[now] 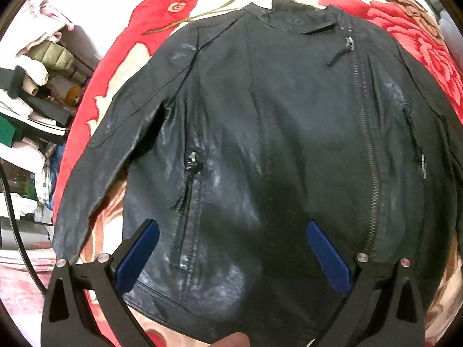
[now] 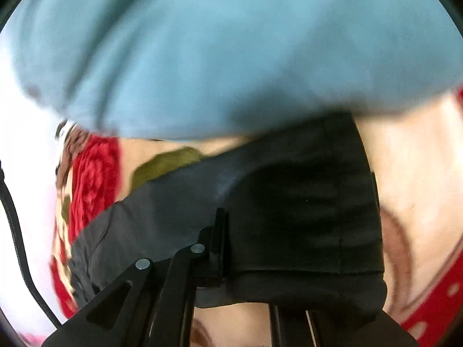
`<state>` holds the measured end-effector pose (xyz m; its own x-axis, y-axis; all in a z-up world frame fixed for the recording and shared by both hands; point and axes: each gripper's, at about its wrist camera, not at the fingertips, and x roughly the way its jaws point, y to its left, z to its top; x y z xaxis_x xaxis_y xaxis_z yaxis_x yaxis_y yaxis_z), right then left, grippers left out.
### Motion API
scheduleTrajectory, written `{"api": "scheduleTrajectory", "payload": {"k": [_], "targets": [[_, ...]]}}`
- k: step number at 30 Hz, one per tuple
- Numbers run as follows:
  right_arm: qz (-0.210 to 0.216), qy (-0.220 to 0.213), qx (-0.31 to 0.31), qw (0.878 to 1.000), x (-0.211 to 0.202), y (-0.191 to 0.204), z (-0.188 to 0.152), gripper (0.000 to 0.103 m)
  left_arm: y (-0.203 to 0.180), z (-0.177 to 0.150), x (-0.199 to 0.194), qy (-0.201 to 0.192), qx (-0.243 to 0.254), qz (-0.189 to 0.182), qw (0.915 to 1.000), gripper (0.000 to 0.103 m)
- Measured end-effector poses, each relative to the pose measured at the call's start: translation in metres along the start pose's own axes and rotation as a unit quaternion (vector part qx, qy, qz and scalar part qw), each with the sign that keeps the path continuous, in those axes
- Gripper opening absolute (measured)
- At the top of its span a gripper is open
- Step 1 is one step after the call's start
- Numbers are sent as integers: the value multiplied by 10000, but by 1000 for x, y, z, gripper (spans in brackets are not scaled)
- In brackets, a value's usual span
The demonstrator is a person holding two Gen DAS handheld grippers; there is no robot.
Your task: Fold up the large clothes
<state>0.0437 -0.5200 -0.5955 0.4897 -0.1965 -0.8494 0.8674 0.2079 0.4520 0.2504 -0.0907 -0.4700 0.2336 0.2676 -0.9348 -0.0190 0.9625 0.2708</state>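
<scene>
Bedding printed with large red flowers and olive leaves on a cream ground (image 1: pixel 173 8) forms the working surface, and a heap of mixed clothes and household clutter (image 1: pixel 34 86) is seen beyond its left edge. A black leather-look jacket with an off-centre metal zip (image 1: pixel 275 133) is laid flat on the bedding, front side up, with the collar at the far end and the hem at the near end, so that its long axis runs straight away from the left gripper (image 1: pixel 233 231). That gripper is held over the lower front panel with its blue-padded fingers (image 1: pixel 139 257) spread wide and nothing between them. The jacket's left-hand sleeve (image 1: pixel 95 173) is shown angled outward over the bedding, just beside the body panel.

In the right wrist view, which is blurred, the right gripper (image 2: pixel 222 260) is seen with one black finger pressed against a fold of dark fabric (image 2: pixel 289 202), judged to be the jacket's other sleeve or side; the opposing finger is hidden under the cloth, so a clenched grasp on it is likely but cannot be told for certain. A pale blue cloth (image 2: pixel 231 43) fills the upper field and crowds the space above. The coming fold is judged to depend on the sleeves being carried inward across the zip line.
</scene>
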Motion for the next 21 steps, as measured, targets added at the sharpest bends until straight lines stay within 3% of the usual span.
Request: {"api": "scheduleTrajectory", "payload": {"k": [3,6,12,17,21], "targets": [[35,-357,-604,9975,-36,41,-4,5,15,3,4,51,-142,13,9999,103],[410,-630,-985,9923,-64,90,0,5,37,10,7,97,-378,48,9992,103],[1086,-912,-2036,9687,-117,200,-20,5,93,24,17,158,-969,119,9951,103],[1517,-663,-3239,9315,-114,315,-83,5,147,33,30,220,-1509,204,9881,103],[1708,-238,-4295,8865,-90,391,-178,5,186,31,46,295,-1914,307,9806,103]]}}
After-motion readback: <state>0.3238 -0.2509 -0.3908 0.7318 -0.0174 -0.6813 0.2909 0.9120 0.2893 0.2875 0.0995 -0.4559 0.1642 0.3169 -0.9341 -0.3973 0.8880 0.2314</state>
